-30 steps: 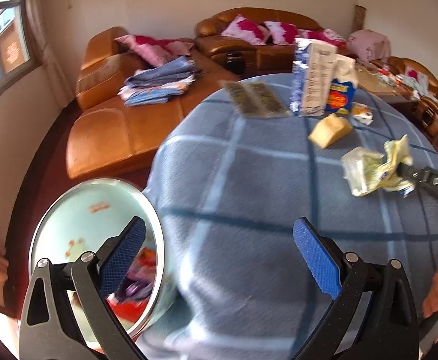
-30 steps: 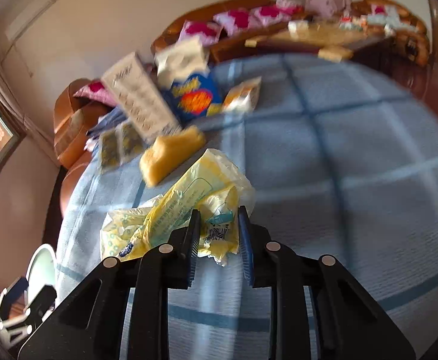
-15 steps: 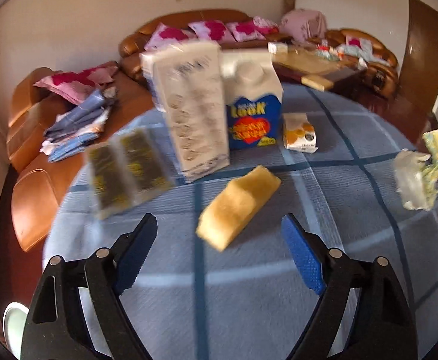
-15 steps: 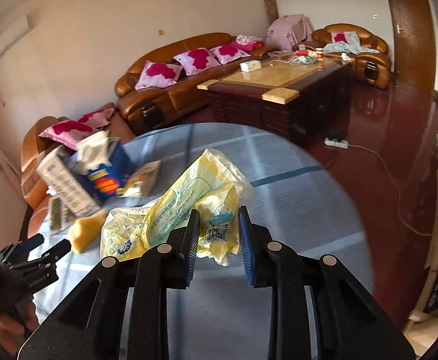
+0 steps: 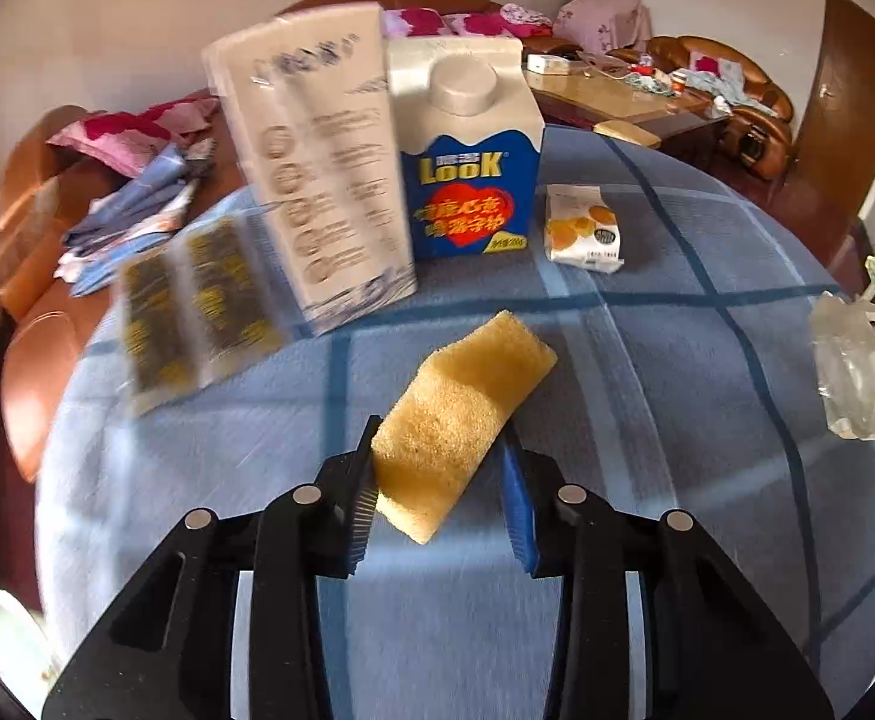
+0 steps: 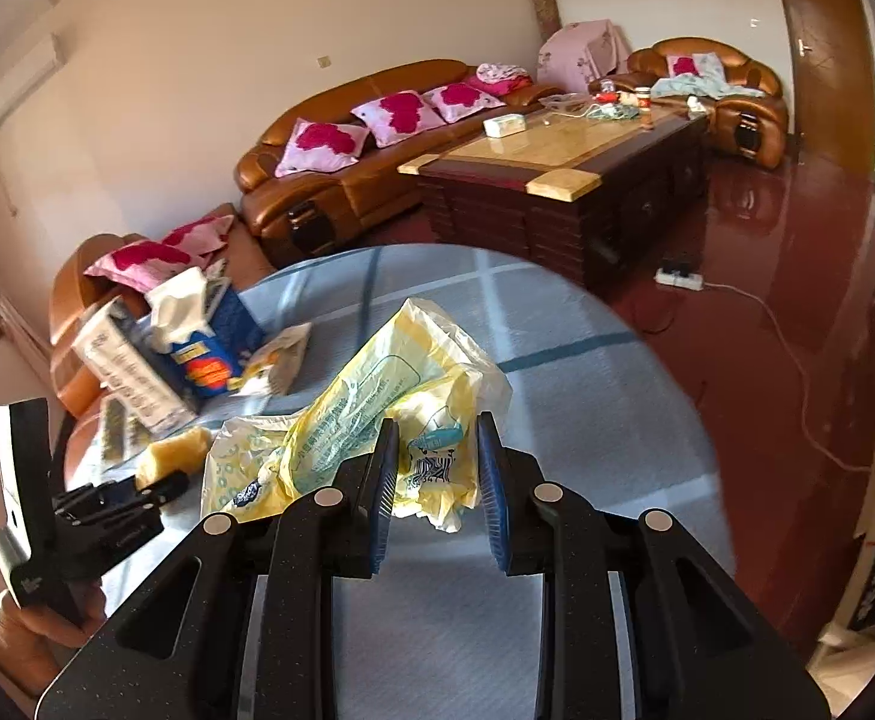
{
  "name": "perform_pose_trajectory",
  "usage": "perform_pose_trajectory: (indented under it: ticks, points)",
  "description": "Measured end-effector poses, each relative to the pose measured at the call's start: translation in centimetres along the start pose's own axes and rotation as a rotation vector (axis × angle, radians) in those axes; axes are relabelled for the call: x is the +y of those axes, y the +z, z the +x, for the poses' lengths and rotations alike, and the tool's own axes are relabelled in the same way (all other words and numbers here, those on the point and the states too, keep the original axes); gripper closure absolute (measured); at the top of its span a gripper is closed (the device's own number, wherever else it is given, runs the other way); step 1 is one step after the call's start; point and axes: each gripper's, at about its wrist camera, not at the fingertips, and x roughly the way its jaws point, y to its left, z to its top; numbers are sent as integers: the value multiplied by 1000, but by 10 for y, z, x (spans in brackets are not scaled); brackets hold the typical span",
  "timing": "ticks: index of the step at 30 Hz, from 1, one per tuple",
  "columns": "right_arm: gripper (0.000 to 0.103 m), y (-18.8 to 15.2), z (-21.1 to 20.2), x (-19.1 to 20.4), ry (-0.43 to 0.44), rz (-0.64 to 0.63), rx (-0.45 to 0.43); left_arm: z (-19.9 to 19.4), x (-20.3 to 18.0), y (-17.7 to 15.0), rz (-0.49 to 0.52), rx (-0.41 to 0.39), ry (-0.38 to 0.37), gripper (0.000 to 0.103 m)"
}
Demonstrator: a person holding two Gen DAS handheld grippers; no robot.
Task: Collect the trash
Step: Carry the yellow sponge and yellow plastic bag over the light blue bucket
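Beyond the sponge, the tall box and the blue carton stand side by side and wall off the far side of the surface. A small snack packet lies just right of them. The surface's near and right stretches lie bare, open to a hand-held gripper.

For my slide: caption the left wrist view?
Left hand-held gripper closing on a yellow sponge on the blue checked tablecloth.

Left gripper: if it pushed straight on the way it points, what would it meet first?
The yellow sponge, already between the left gripper jaws, which have just been closing; beyond it probably the blue carton.
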Motion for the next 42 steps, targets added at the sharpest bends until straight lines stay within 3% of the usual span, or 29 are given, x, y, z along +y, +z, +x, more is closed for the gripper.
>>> perform_pose_trajectory:
  ticks: [2, 15, 26, 42]
  points:
    - [77, -6, -7, 8, 19, 4, -1, -19, 2, -12, -9, -6, 44, 67]
    - [77, -65, -45, 82, 150, -52, 47, -135, 58, -90, -158, -110, 143, 65]
    - [77, -104, -74, 137, 240, -117, 59, -174, 97, -150, -280, -119, 190, 65]
    - [77, -137, -101, 190, 331, -180, 72, -211, 144, -206, -382, -120, 265, 65]
